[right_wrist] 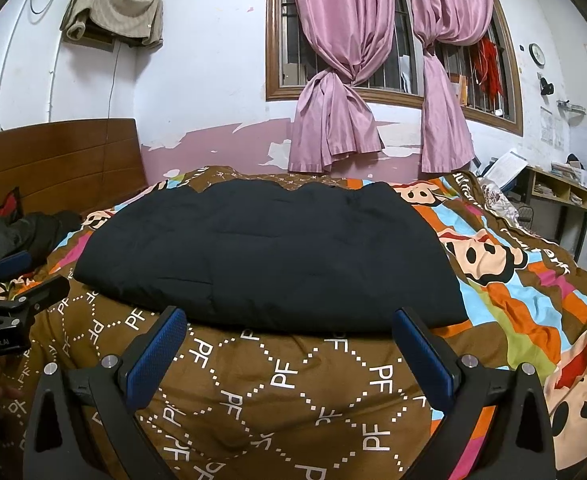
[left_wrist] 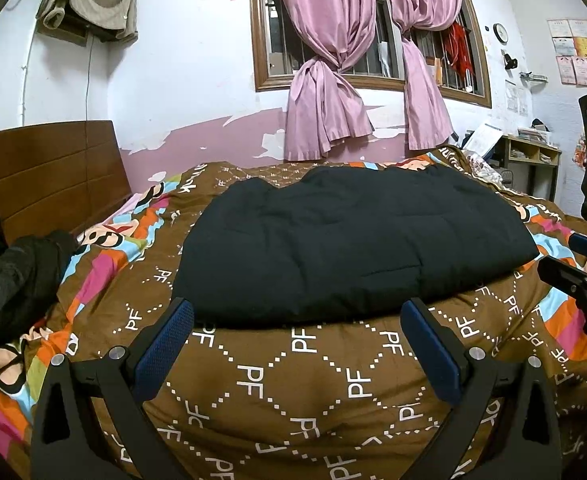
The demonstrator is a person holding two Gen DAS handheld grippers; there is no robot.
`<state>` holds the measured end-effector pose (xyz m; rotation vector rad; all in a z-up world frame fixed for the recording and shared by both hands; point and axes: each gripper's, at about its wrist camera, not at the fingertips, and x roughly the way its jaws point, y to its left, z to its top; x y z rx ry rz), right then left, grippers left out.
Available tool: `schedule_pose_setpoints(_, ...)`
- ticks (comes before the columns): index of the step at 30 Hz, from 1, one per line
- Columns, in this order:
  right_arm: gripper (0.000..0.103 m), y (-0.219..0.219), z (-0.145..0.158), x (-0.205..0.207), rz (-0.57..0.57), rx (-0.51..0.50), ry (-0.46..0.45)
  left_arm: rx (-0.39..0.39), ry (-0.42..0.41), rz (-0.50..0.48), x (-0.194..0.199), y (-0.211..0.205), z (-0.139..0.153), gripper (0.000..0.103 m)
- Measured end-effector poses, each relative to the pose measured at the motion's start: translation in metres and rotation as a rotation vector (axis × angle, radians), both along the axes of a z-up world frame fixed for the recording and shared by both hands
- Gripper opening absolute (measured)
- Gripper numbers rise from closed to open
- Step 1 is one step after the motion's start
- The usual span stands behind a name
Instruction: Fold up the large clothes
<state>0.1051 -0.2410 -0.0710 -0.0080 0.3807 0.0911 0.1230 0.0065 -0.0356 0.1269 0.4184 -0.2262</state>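
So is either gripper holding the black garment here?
No: the left gripper and the right gripper are both open and empty above the quilt, short of the black garment.

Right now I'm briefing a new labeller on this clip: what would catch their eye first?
The big black padded garment lies flat in the middle of the bed, on a loud brown quilt printed with PF letters and cartoon figures. Both the left gripper and the right gripper hover open at its near edge. Behind, pink curtains hang knotted at the barred window.
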Motion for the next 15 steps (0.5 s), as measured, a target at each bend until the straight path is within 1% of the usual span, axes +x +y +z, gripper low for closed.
schedule_pose_setpoints(15,0.103,0.0032,-0.0001,-0.0004,-0.002,0.0,0.0,0.003,-0.003,0.0,-0.0029,-0.0041,-0.0003,0.101)
